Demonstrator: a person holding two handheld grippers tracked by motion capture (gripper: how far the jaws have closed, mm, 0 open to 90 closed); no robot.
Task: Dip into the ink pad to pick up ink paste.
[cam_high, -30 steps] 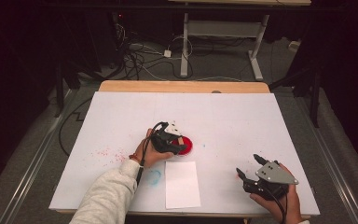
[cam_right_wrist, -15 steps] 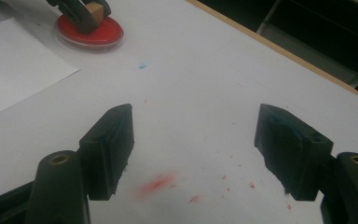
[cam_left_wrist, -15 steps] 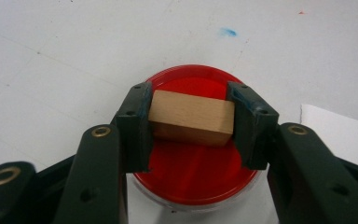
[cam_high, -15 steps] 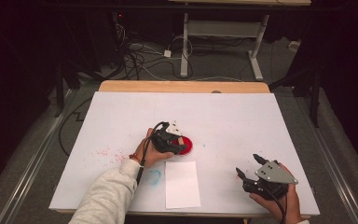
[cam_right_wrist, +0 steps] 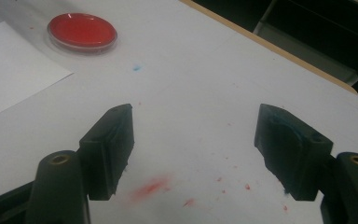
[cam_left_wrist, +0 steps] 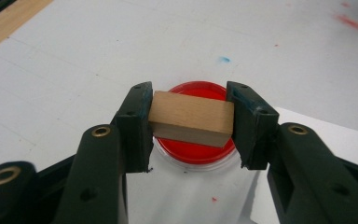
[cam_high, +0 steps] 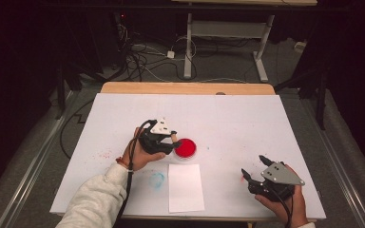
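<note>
The left gripper is closed on a wooden block and holds it above the red dish, which lies just beside a white paper sheet. The right gripper is wide open and empty, over red stains on the white table cover. No writing can be read.

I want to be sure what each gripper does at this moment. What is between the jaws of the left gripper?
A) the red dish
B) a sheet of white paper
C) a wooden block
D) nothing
C: in the left gripper view the left gripper clamps a wooden block by its ends, above the red dish.
</note>
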